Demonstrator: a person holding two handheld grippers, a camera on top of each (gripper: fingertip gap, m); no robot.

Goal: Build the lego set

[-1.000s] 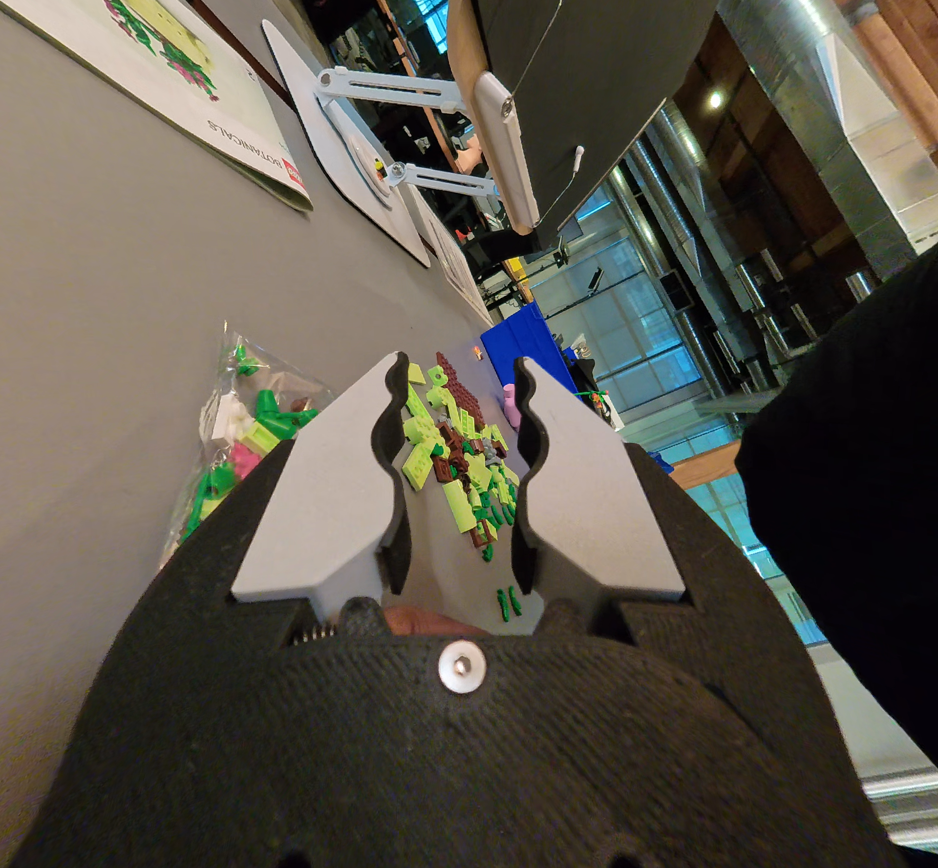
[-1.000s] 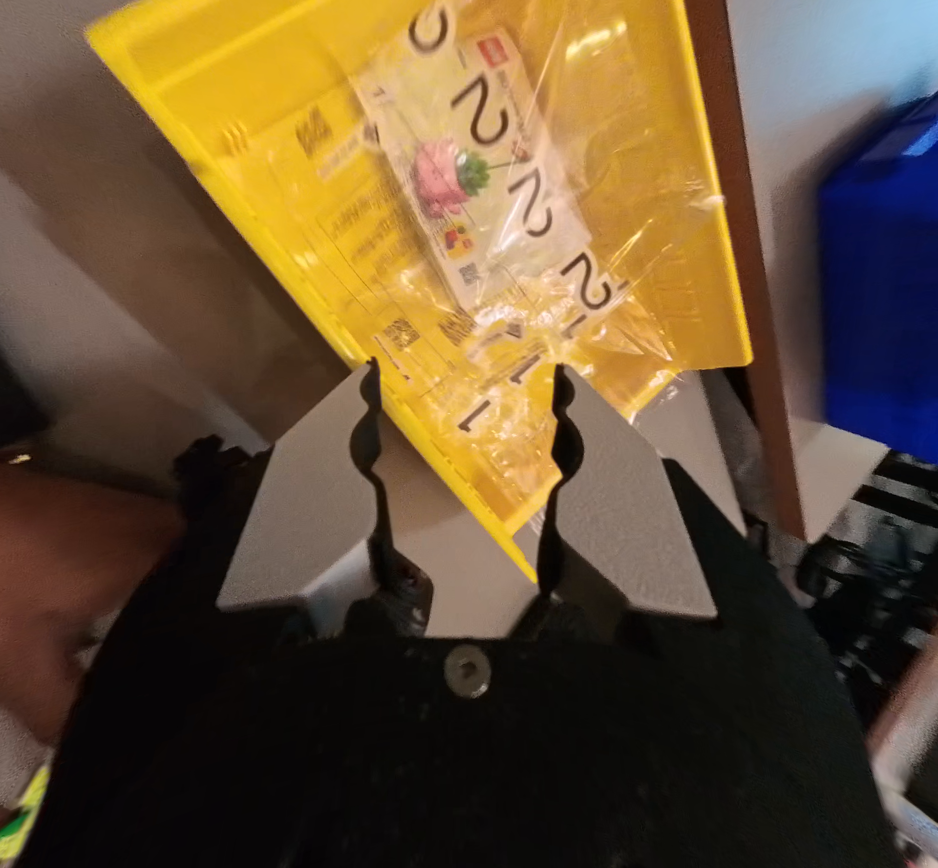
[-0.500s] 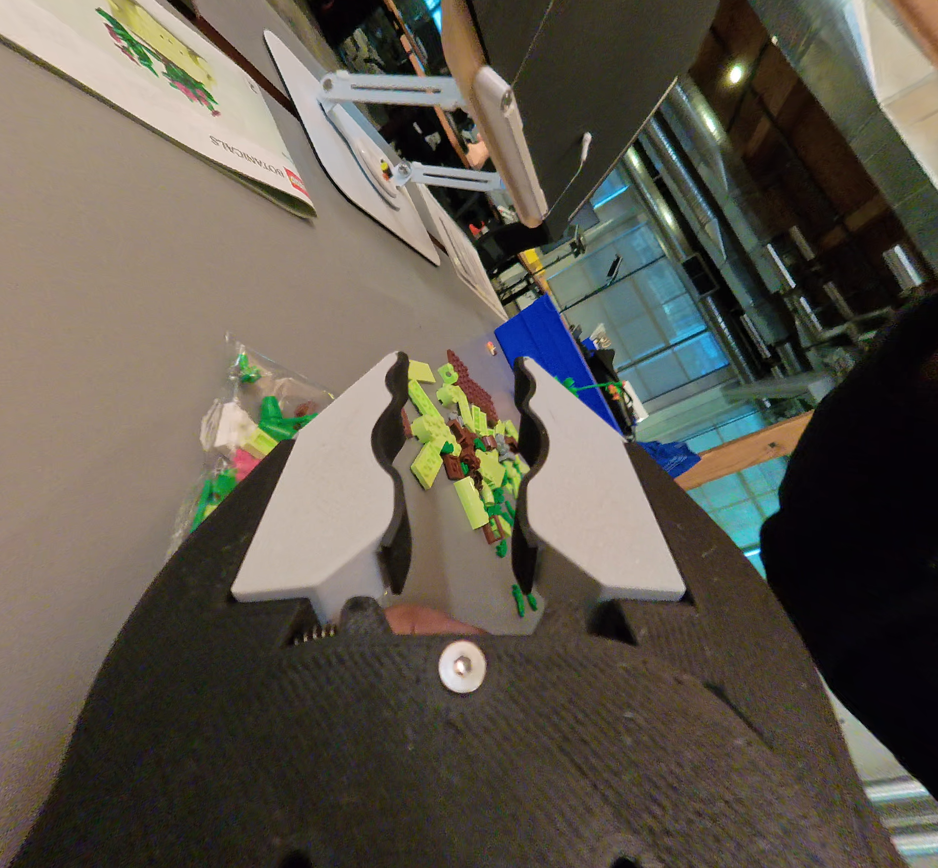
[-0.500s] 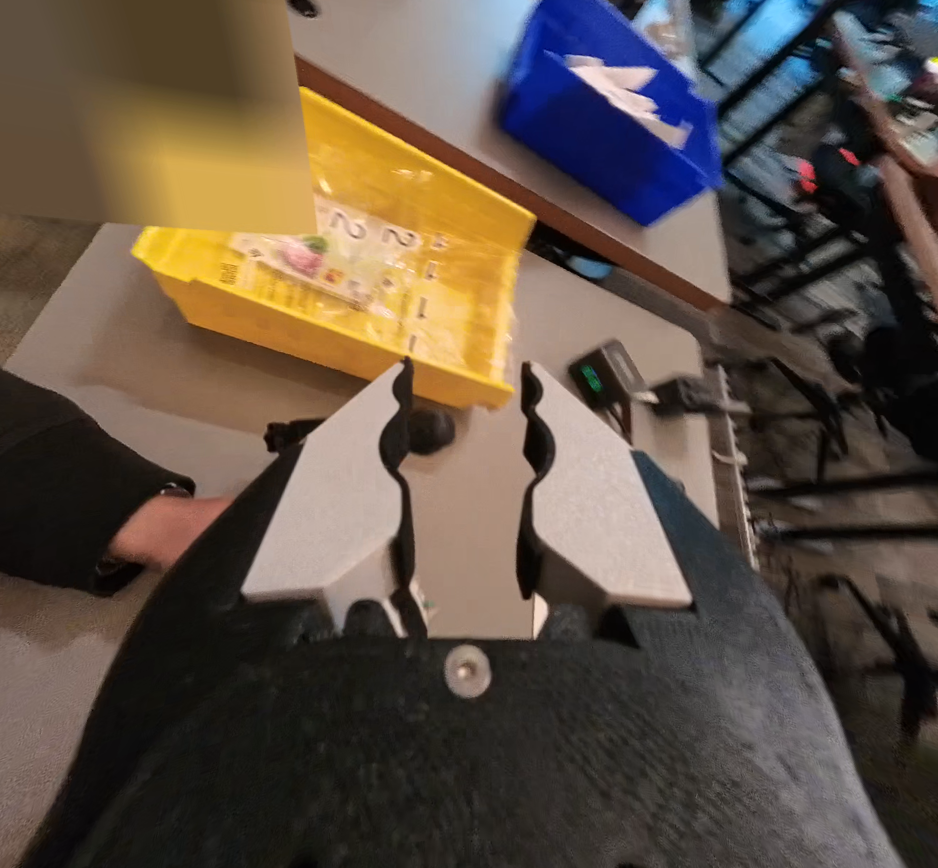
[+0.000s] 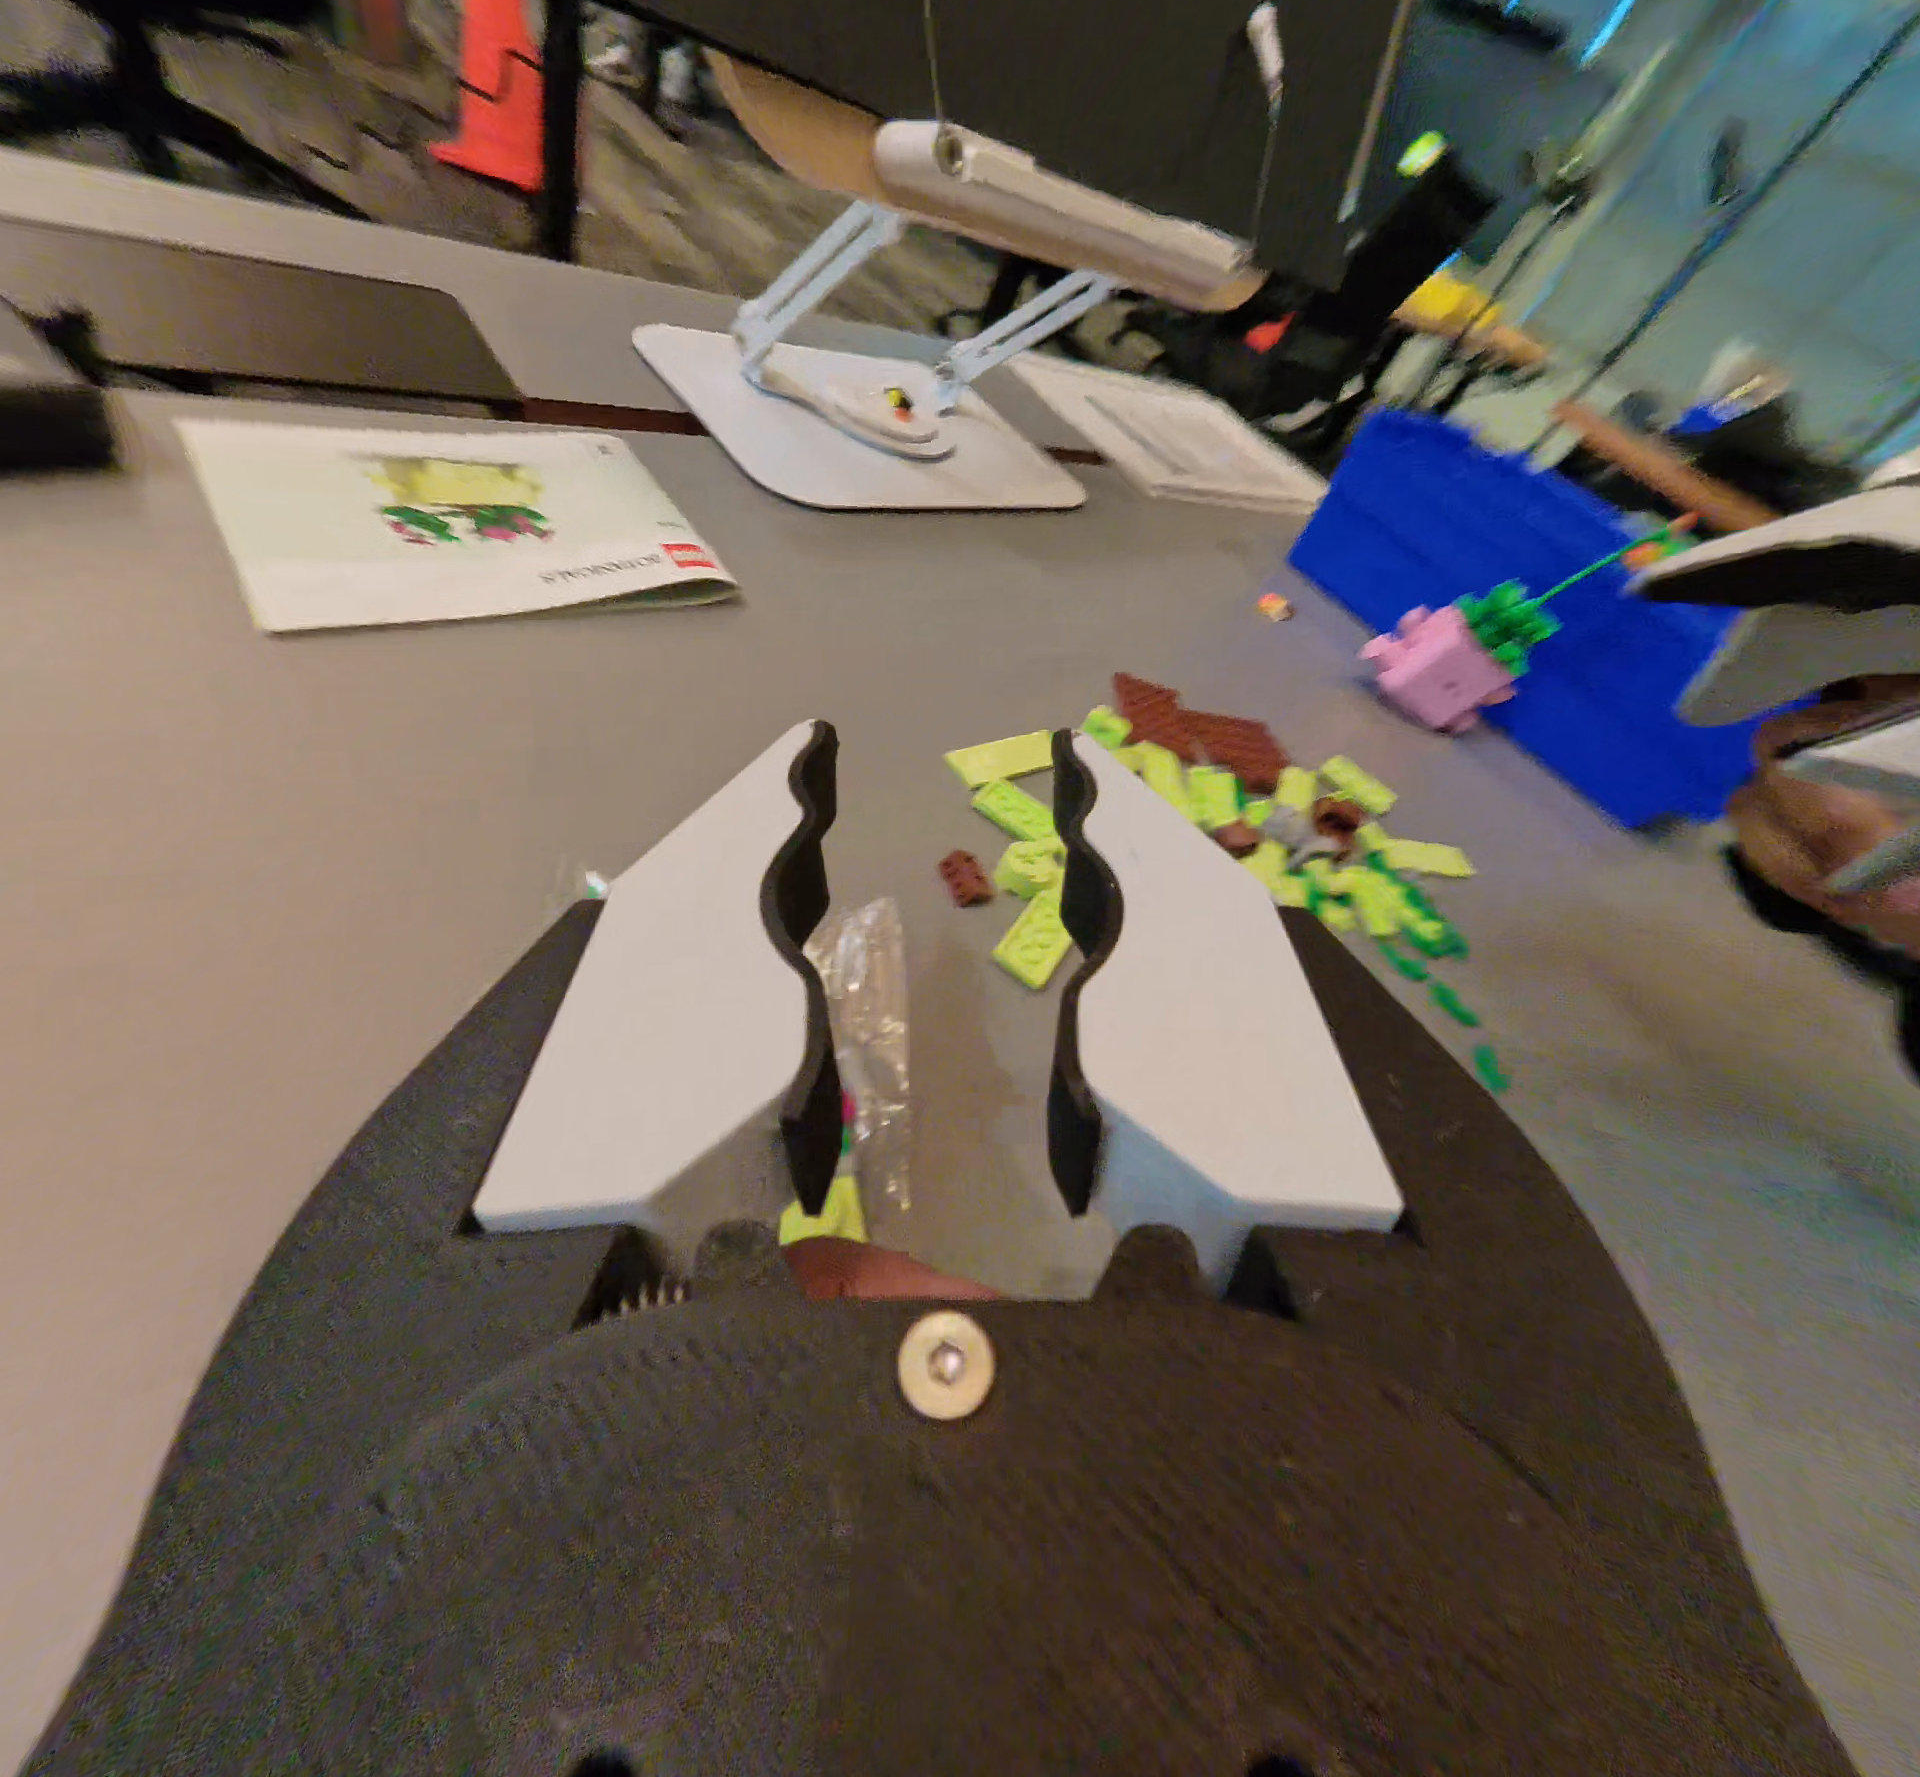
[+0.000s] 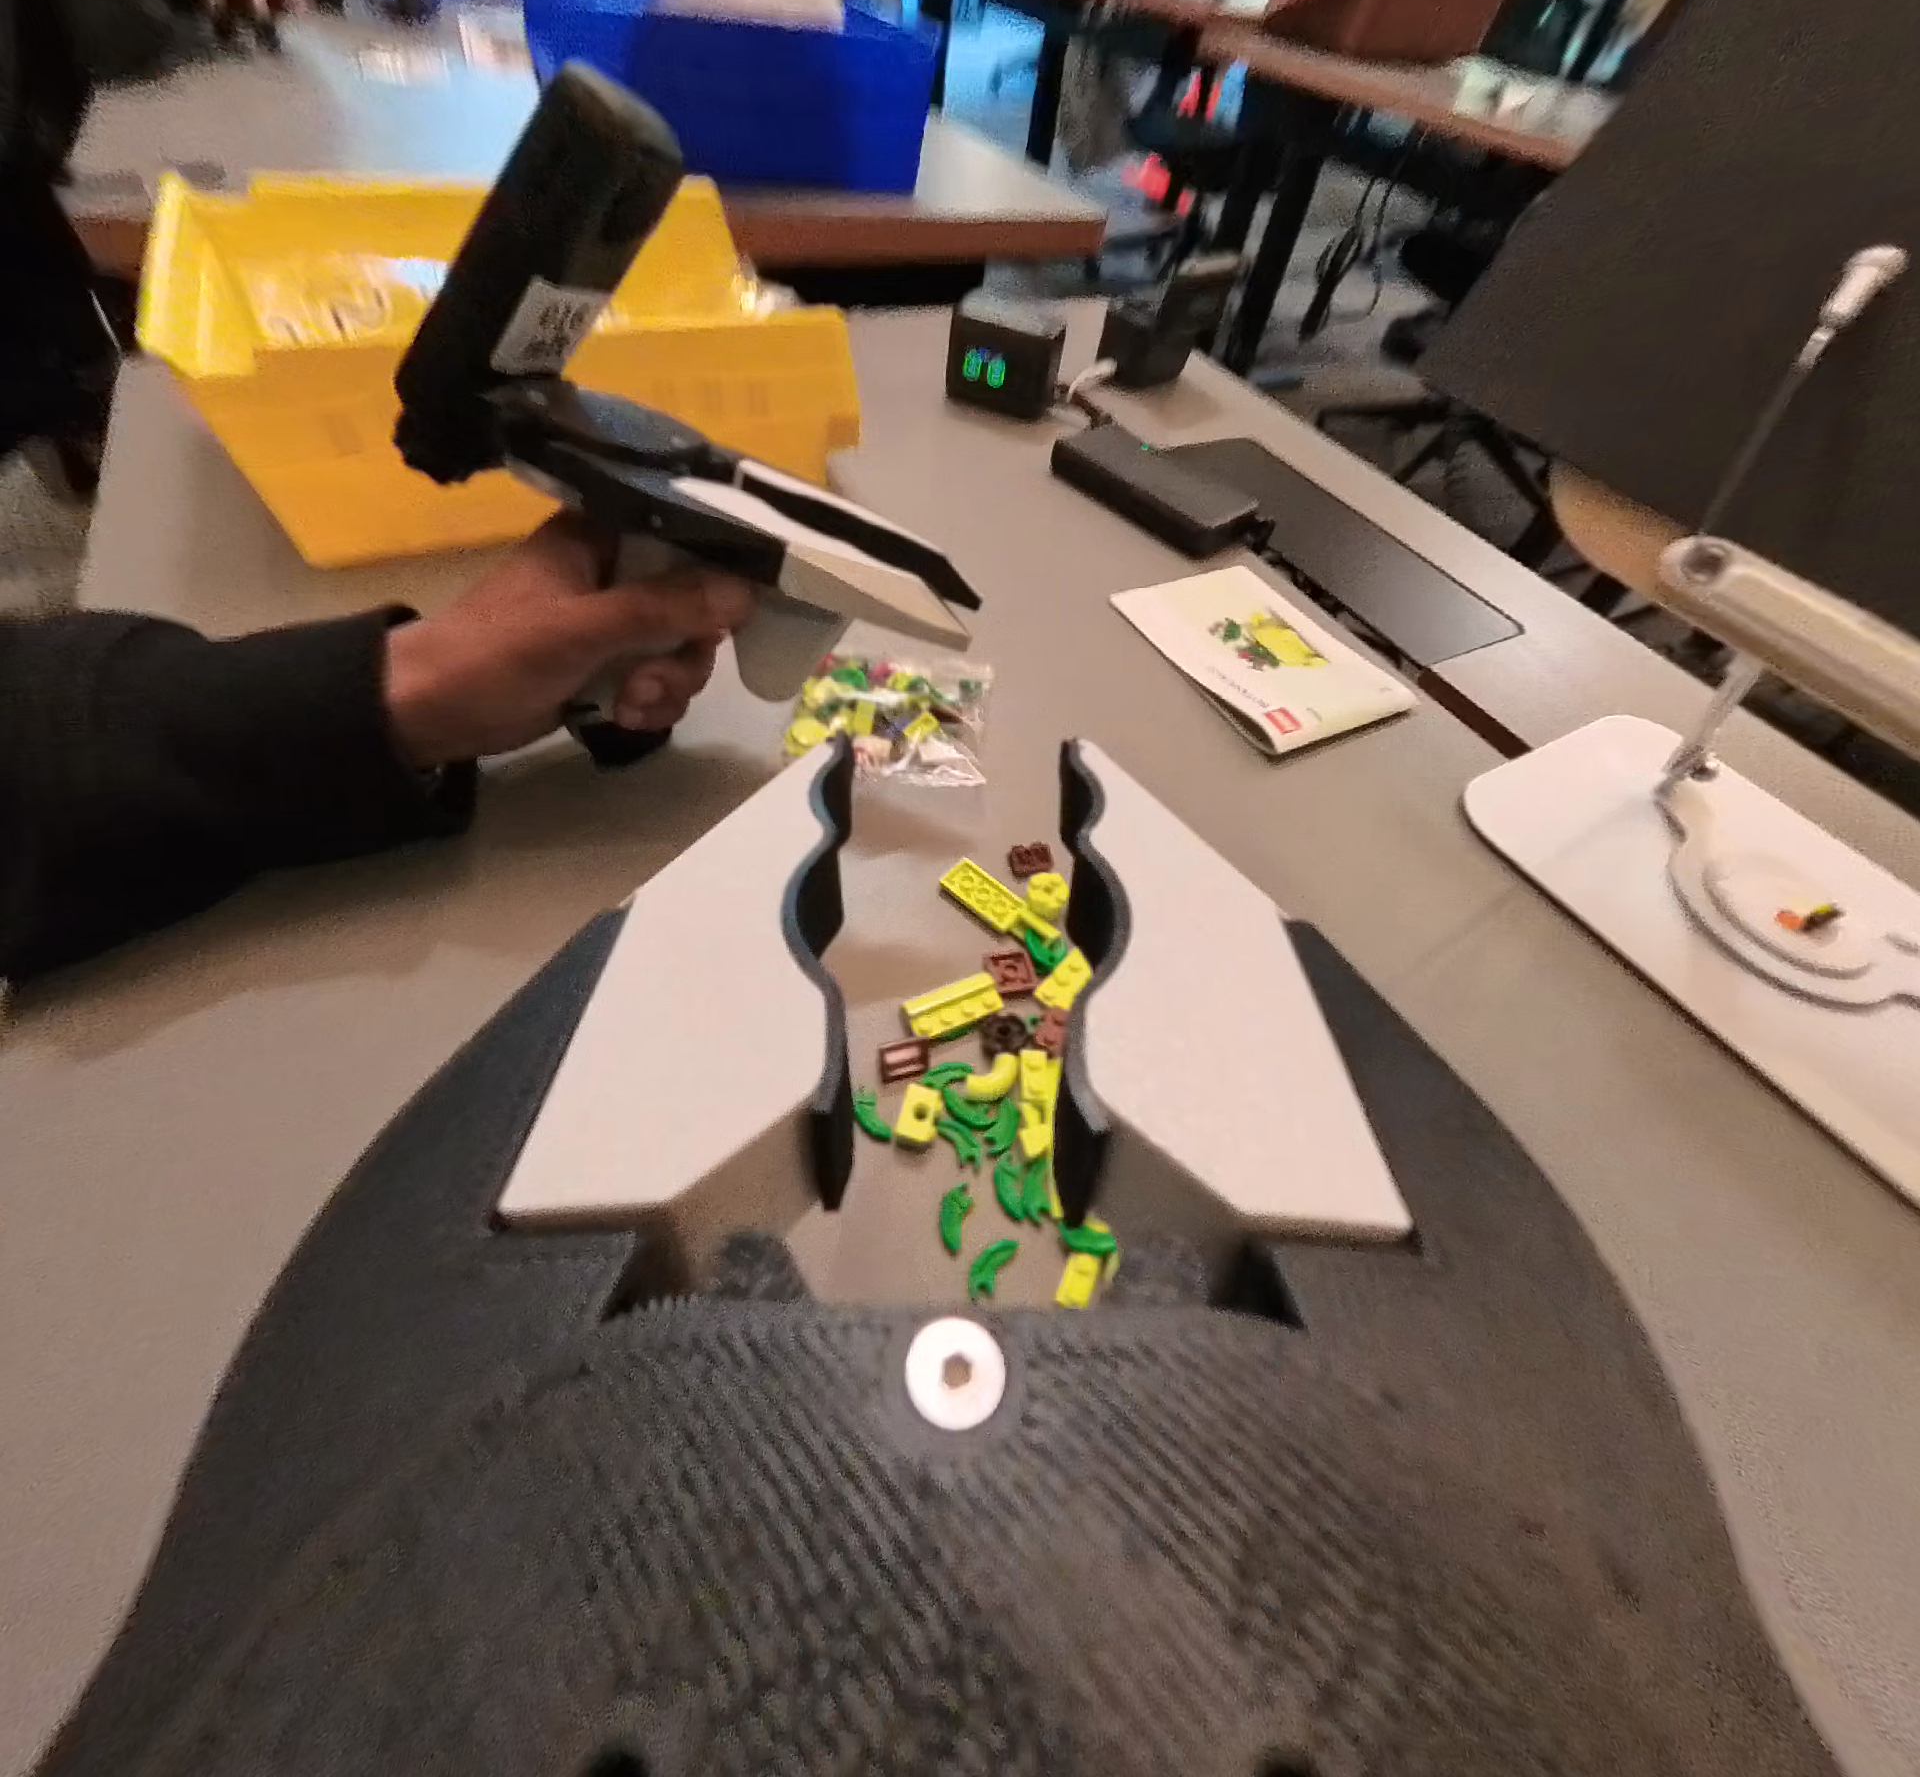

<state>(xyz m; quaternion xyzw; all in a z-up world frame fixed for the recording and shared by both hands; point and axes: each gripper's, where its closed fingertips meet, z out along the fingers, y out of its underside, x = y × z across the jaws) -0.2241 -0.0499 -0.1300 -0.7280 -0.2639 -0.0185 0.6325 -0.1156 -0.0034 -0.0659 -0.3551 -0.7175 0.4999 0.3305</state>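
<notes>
Left gripper point(image 5: 943, 761) open and empty, hovering low over a clear bag of pieces point(image 6: 902, 717) on the grey table point(image 5: 312, 844). Right gripper point(image 6: 954, 771) likewise open, gripping nothing, poised above the loose pile of lime, green and brown lego bricks point(image 6: 992, 1021) spread between the two grippers. Instruction booklet point(image 5: 447, 522) flat beyond the pile; small pink and green built piece point(image 5: 1449, 657) beside a blue bin point(image 5: 1507, 532); yellow bin point(image 6: 312, 439) behind the left hand point(image 6: 551, 647).
</notes>
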